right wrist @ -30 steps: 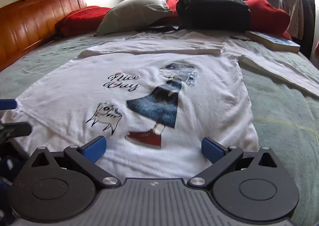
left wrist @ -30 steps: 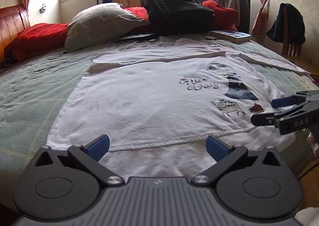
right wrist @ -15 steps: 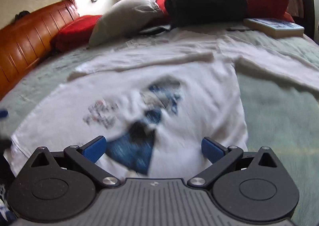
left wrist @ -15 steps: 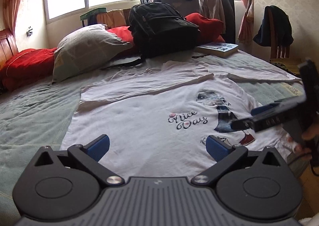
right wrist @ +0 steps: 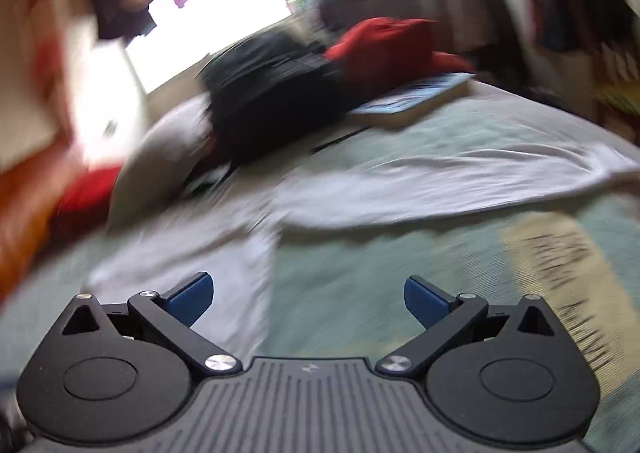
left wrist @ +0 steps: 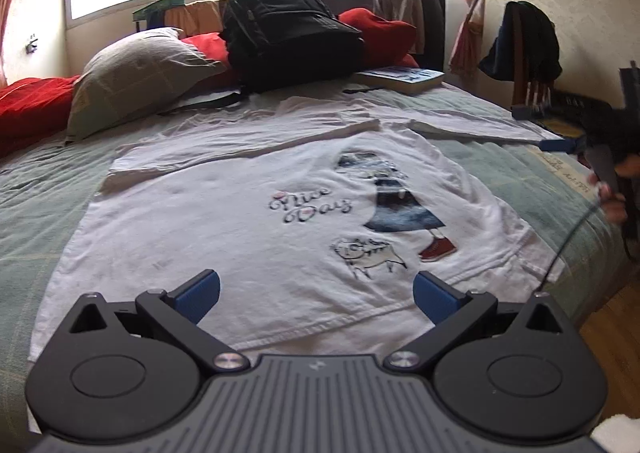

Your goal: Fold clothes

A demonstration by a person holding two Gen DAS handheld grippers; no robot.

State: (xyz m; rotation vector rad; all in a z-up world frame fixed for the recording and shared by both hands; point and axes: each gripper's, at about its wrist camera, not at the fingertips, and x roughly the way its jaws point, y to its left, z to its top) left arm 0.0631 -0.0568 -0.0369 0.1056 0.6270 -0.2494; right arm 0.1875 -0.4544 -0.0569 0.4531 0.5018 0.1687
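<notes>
Shirt [left wrist: 224, 221] flat on bed [left wrist: 32, 189], print up. Left gripper [left wrist: 316, 293] wide open, empty, at near hem. Right gripper [right wrist: 308, 295] wide open, empty (view blurred), over bed's right edge.

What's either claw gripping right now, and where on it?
Nothing. The left claw is open above the white T-shirt hem; the right claw is open over the bed, near the sleeve.

Right gripper swings off the shirt

The right gripper [right wrist: 309, 295] has left the shirt's [left wrist: 224, 229] print and now faces the outstretched sleeve [right wrist: 460, 181]; left gripper [left wrist: 316, 293] rose.
</notes>
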